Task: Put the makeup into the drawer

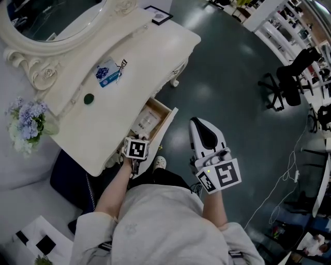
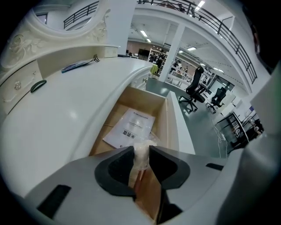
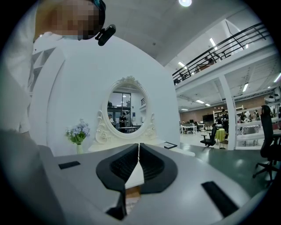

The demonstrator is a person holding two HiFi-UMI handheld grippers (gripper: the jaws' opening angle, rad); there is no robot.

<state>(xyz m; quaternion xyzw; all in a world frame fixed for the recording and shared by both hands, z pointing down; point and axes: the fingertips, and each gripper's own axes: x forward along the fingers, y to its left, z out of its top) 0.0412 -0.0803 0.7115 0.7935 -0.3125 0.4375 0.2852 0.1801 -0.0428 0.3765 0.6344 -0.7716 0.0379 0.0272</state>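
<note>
The vanity's wooden drawer stands pulled open, with a white printed leaflet lying flat inside. My left gripper points steeply down over the drawer's near end. It is shut on a pale, translucent makeup item that fills the gap between the pads. In the head view only its marker cube shows beside the drawer. My right gripper is held level off to the right over the floor, shut and empty. More makeup lies on the tabletop: a blue packet and a small dark green piece.
The white vanity table carries an oval mirror and a small framed picture. A vase of pale blue flowers stands at the left. A black office chair stands on the dark floor to the right. My legs are beneath the drawer.
</note>
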